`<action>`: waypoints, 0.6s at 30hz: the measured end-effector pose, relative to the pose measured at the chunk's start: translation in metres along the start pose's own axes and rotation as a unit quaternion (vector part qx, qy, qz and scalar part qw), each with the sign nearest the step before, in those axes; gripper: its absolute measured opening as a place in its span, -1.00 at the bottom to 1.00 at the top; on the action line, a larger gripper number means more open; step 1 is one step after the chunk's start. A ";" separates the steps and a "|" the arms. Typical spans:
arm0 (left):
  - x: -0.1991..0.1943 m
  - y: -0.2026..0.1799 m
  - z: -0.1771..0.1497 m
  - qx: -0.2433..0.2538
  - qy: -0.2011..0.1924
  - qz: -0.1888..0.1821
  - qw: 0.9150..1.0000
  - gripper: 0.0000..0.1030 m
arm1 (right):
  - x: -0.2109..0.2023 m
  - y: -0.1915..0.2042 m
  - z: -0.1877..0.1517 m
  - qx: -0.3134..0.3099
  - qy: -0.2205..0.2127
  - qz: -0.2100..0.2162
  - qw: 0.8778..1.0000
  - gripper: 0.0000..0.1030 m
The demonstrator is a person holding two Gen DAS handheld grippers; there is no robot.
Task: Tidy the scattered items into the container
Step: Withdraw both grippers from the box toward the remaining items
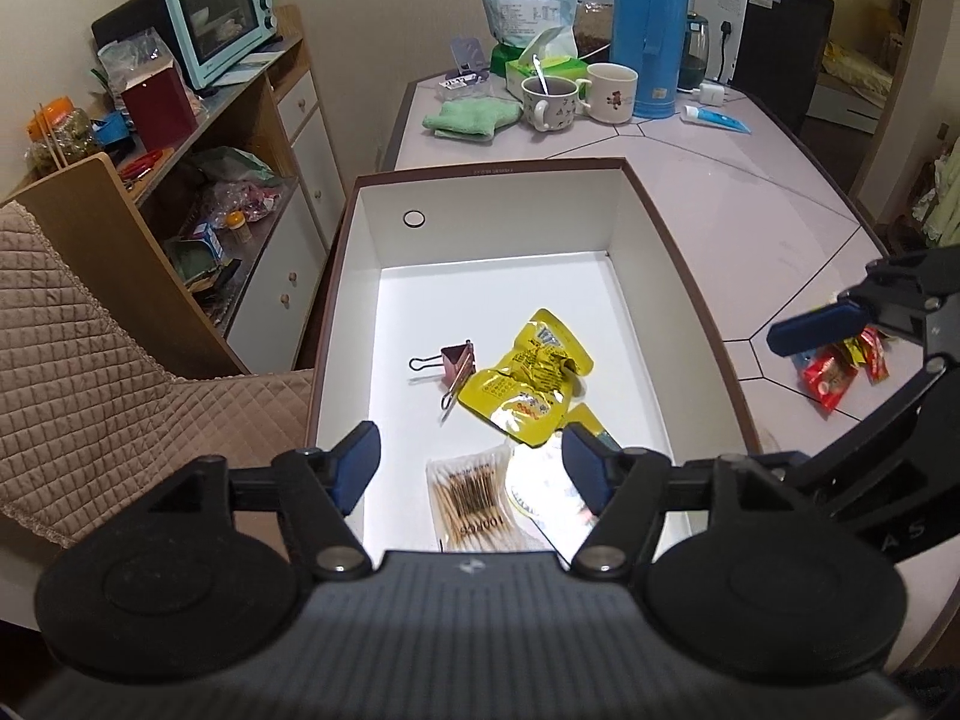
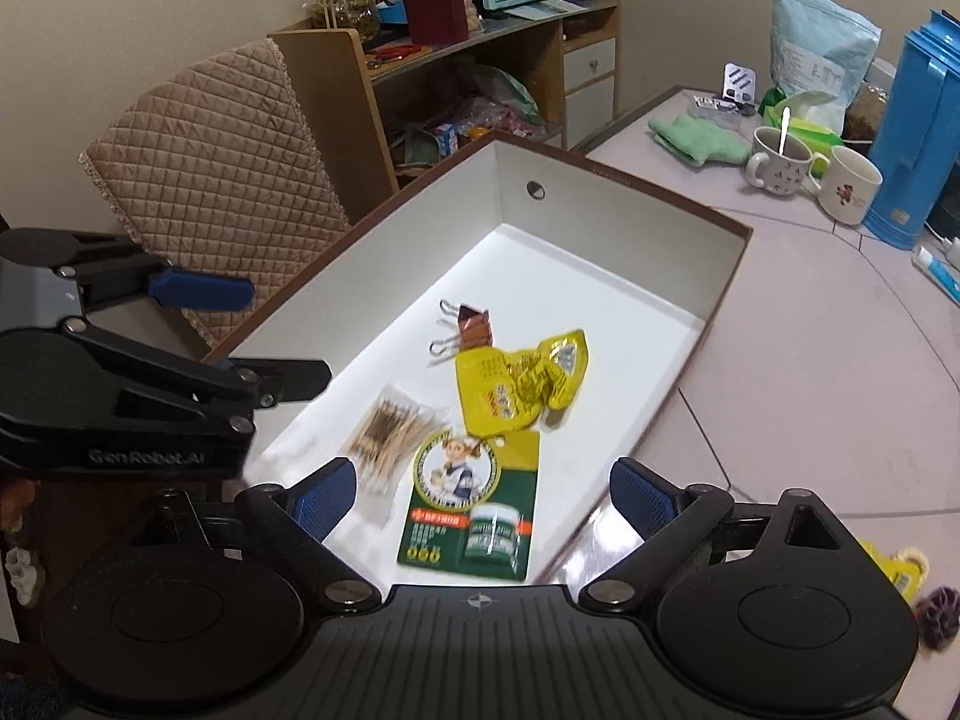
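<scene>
A brown-rimmed box [image 1: 510,210] with a white inside lies on the pale table. In it are a copper binder clip [image 1: 456,363], a crumpled yellow packet [image 1: 528,384], a bag of cotton swabs [image 1: 471,498] and a green carded pack [image 2: 474,510]. My left gripper [image 1: 468,450] hovers open over the box's near end, nothing between its blue pads. My right gripper [image 2: 483,486] is also open and empty, above the near right rim [image 2: 600,516]. Red snack packets [image 1: 834,375] lie on the table outside the box, under the right gripper's finger [image 1: 816,327].
Two mugs [image 1: 549,99], a blue thermos [image 1: 651,30], a green cloth [image 1: 471,117] and a tube [image 1: 714,117] stand at the table's far end. A quilted chair [image 2: 210,150] and a cluttered shelf [image 1: 228,180] are on the left. A yellow item [image 2: 900,570] lies by the right gripper.
</scene>
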State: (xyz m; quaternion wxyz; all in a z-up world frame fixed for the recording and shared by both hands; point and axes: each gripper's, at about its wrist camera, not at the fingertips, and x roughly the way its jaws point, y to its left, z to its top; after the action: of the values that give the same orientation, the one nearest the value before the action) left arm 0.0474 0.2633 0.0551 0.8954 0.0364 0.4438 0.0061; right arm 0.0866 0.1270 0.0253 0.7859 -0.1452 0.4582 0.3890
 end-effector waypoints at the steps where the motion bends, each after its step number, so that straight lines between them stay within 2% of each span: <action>1: -0.003 -0.001 -0.002 -0.001 -0.001 0.001 1.000 0.26 | -0.002 0.001 -0.003 0.000 0.001 0.000 1.000 0.83; 8: -0.019 -0.006 -0.015 -0.006 -0.002 0.005 1.000 0.30 | -0.014 0.007 -0.018 0.006 -0.002 0.001 1.000 0.83; 12: -0.027 -0.011 -0.022 -0.009 -0.003 0.007 1.000 0.47 | -0.021 0.009 -0.025 0.008 -0.002 0.005 1.000 0.83; 18: -0.036 -0.020 -0.032 -0.018 -0.001 0.006 1.000 0.50 | -0.030 0.010 -0.038 0.011 0.002 0.011 1.000 0.83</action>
State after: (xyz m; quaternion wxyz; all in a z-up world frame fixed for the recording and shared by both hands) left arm -0.0006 0.2435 0.0627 0.8961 0.0231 0.4428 0.0191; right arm 0.0476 0.0967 0.0309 0.7819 -0.1323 0.4659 0.3925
